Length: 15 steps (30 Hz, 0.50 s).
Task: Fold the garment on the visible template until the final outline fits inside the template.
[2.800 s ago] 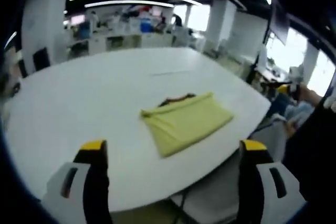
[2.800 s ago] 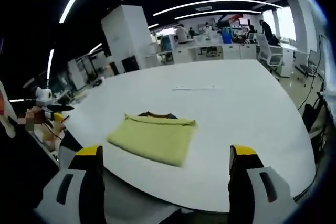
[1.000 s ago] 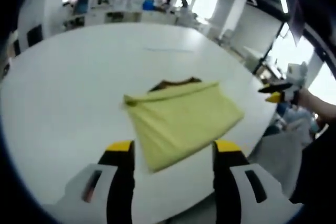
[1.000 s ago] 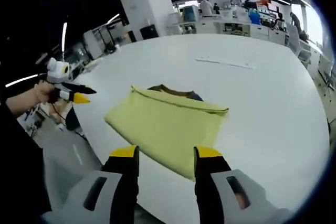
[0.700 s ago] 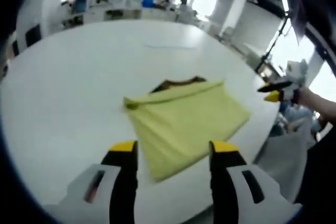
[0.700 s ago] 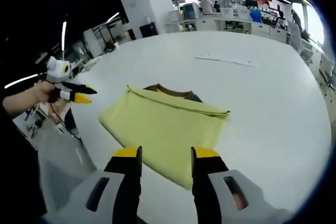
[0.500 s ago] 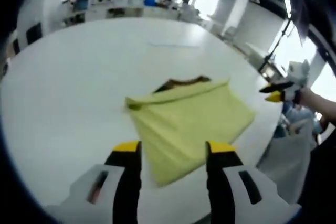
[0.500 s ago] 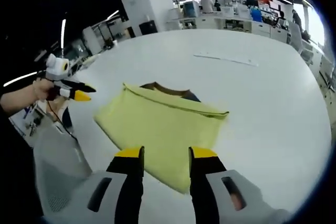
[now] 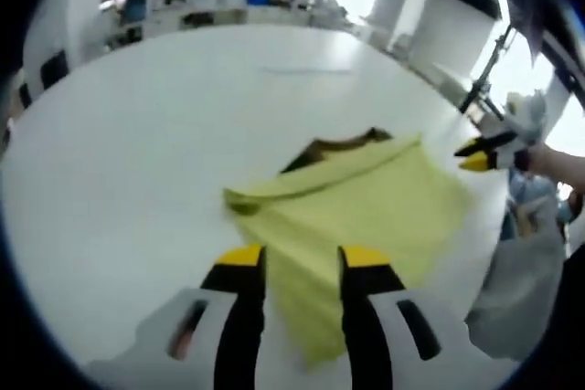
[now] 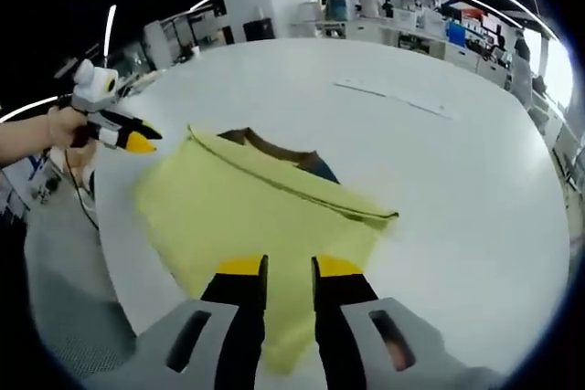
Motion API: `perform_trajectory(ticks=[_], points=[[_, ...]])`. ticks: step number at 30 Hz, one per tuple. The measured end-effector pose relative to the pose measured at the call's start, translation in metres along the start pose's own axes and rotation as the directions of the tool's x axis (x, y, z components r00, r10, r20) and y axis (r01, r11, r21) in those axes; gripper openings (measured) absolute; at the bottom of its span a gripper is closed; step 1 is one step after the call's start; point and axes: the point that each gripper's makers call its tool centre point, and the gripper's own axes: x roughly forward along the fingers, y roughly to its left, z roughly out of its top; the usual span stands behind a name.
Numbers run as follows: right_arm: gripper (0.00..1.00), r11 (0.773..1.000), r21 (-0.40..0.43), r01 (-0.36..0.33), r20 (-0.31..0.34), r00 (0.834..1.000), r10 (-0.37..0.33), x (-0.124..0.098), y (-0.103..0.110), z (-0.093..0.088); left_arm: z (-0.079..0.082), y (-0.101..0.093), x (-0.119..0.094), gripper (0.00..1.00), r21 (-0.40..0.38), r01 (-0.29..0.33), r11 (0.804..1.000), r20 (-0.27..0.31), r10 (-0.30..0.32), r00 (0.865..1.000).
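Left gripper view: the left gripper (image 9: 297, 267), grey-bodied with black jaws and yellow tips, rises from the near edge. Its jaws stand nearly closed, a narrow gap between the tips, and the near part of the folded yellow fabric garment (image 9: 366, 216) lies under and between them. Whether the tips actually pinch the cloth cannot be told. The garment lies on the large white oval table (image 9: 137, 125), toward its near right side. A dark brown collar (image 9: 343, 143) shows at the garment's far edge. The fold along the far side forms a raised ridge running from left to right. At the far right, a person's hand (image 9: 553, 162) holds the right gripper (image 9: 484, 154), its yellow tips pointing toward the garment's right corner, just beside the cloth.

Right gripper view: the right gripper (image 10: 288, 271) comes up from the near edge, jaws almost shut with only a thin slot between the yellow tips. The garment (image 10: 247, 216) lies beneath the tips; contact or grip on the cloth cannot be told. The collar (image 10: 274, 148) sits at the far edge, with a bit of blue fabric beside it. At the left, a hand (image 10: 55, 130) holds the left gripper (image 10: 128, 139), its tips near the garment's far left corner. A pale strip (image 10: 393, 98) lies on the table (image 10: 457, 171) far beyond the garment.

Background: office desks and ceiling strip lights, blurred.
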Motion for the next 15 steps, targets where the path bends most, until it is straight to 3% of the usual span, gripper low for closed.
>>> perform_trajectory(ticks=[6, 15], points=[[0.15, 1.000, -0.006, 0.008, -0.026, 1.000, -0.008, 0.014, -0.010, -0.003, -0.003, 0.009, 0.019, 0.22, 0.013, -0.003, 1.000, -0.030, 0.003, 1.000], [0.11, 1.000, -0.010, 0.012, -0.043, 0.999, -0.013, 0.032, -0.020, -0.001, 0.000, 0.024, 0.028, 0.14, 0.018, -0.024, 1.000, -0.044, 0.025, 0.999]])
